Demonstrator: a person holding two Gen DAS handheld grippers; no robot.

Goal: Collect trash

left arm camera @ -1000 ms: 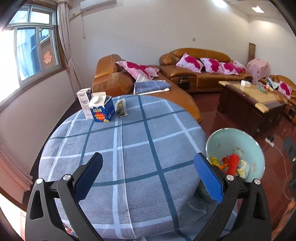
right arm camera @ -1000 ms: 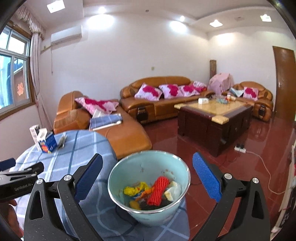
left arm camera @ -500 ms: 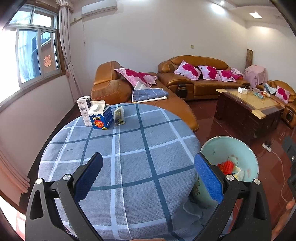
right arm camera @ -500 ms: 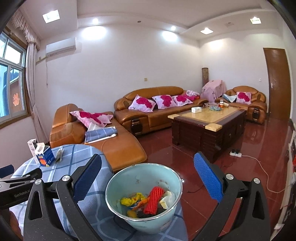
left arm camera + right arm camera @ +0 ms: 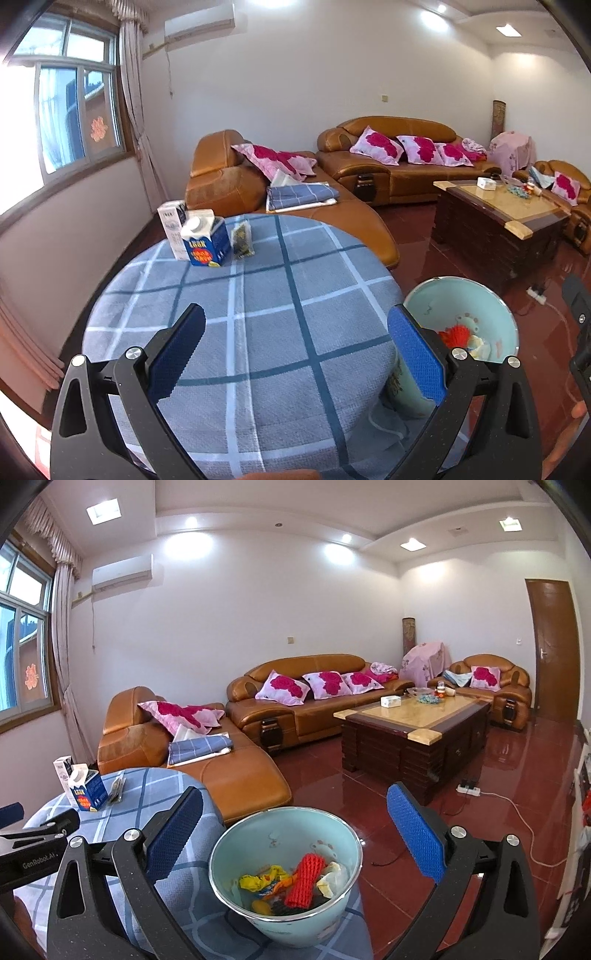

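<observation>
Both claws are spread wide with nothing between the blue pads. The left claw (image 5: 295, 354) hangs over the near side of the round bench (image 5: 258, 314), which has a blue-grey checked cloth over it. The right claw (image 5: 295, 830) sits above the pale green bin (image 5: 284, 878), which is just off the bench's right edge, up against the draped cloth.

Trash in the bin: a red foam net sleeve (image 5: 304, 880), a yellow crumpled wrapper (image 5: 255, 880), something white and crumpled (image 5: 332, 877), plus some orange and dark bits at the bottom that I can't make out.

Still on the bench, all bunched at the far left edge: a blue milk carton (image 5: 205, 242) standing upright, a white carton (image 5: 171, 225) right behind it and touching or nearly so, and a small clear packet with dark stuff inside (image 5: 242, 242) just to the right of the blue one. They're well away from both claws.

Brown leather sofas (image 5: 306, 698) with pink cushions and a dark wooden coffee table (image 5: 417, 734) fill the room behind.
</observation>
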